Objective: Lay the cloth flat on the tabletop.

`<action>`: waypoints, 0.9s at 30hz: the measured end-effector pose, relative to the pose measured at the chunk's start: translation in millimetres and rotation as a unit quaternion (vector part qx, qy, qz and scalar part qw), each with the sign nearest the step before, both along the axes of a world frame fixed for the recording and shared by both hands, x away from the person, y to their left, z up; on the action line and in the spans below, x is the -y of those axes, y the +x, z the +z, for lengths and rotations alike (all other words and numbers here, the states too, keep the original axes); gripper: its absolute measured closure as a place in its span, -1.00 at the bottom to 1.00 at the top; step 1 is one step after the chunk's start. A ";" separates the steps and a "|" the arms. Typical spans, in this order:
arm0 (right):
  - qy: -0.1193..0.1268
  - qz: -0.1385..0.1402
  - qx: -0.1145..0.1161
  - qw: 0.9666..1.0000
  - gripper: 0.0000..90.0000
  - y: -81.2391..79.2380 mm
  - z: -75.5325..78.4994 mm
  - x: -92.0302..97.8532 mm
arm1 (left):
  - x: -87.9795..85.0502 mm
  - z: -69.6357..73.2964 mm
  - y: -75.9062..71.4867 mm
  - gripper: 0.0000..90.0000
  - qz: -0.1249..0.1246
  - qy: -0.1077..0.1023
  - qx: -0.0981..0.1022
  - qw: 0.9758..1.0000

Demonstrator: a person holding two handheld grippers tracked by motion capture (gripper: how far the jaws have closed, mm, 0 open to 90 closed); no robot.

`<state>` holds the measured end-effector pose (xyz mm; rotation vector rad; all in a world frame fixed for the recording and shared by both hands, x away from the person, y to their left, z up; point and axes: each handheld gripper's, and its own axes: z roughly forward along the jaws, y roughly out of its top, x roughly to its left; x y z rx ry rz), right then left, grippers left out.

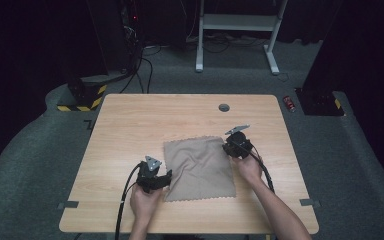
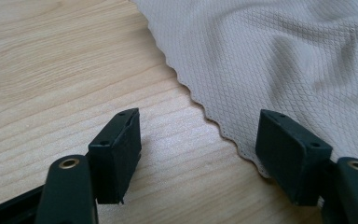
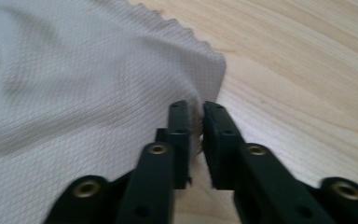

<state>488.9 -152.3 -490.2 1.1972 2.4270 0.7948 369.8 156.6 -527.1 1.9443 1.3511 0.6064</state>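
Right gripper view: right gripper pinched cloth at its scalloped edge. Left gripper gaped wide, straddling opp. edge. Fabric looked light, limp; grip corners.

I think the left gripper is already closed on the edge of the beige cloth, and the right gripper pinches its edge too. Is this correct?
Not quite: the left gripper stands open, its jaws astride the scalloped edge of the cloth without pressing it, as the left gripper view shows. The right gripper does pinch the edge.

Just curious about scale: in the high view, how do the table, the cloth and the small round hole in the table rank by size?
1. table
2. cloth
3. round hole
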 end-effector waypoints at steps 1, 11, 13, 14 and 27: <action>-0.001 -0.001 0.002 1.000 0.65 -2.5 -0.3 0.1 | 0.0 0.0 0.0 -0.31 0.000 0.000 0.000 1.000; -0.006 0.044 -0.005 0.999 0.67 -42.1 -13.0 -0.6 | 0.0 0.0 0.0 -0.31 0.000 0.000 0.000 1.000; -0.002 0.048 -0.005 0.999 0.70 -48.4 -14.7 -0.1 | 0.0 0.0 0.0 -0.31 0.000 0.000 0.000 1.000; 0.001 0.053 -0.008 0.999 0.69 -51.2 -14.7 0.7 | 0.0 0.0 0.0 -0.31 0.000 0.000 0.000 1.000; 0.038 0.008 0.012 0.999 0.60 -24.1 -2.0 11.9 | -0.2 0.1 0.0 -0.30 0.000 -0.001 0.000 1.000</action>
